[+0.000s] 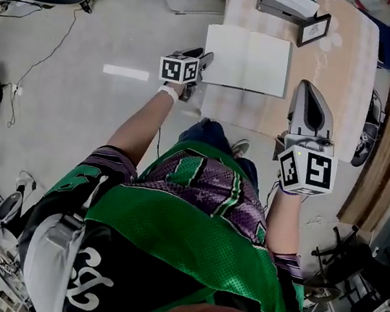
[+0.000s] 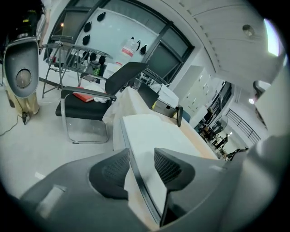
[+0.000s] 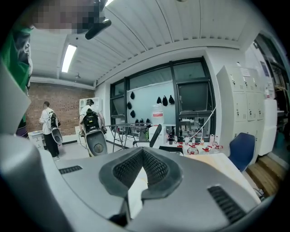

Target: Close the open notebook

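Our jersey (image 1: pixel 191 224) blocks the lower head view. We see the left tongs (image 2: pixel 141 168) apart, straddling the left edge of the notebook (image 1: pixel 247 58), pads not pressing it. Notebook lies open and flat at the counter (image 1: pixel 333 71) corner, left side overhanging. Right tongs (image 3: pixel 143 153) are together at the tips, just beside it. We can't identify the white patch behind those tips.

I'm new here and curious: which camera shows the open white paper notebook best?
The head view: the open white paper notebook lies flat, both pages showing. The left gripper view sees the notebook foreshortened; the right gripper view shows none clearly.
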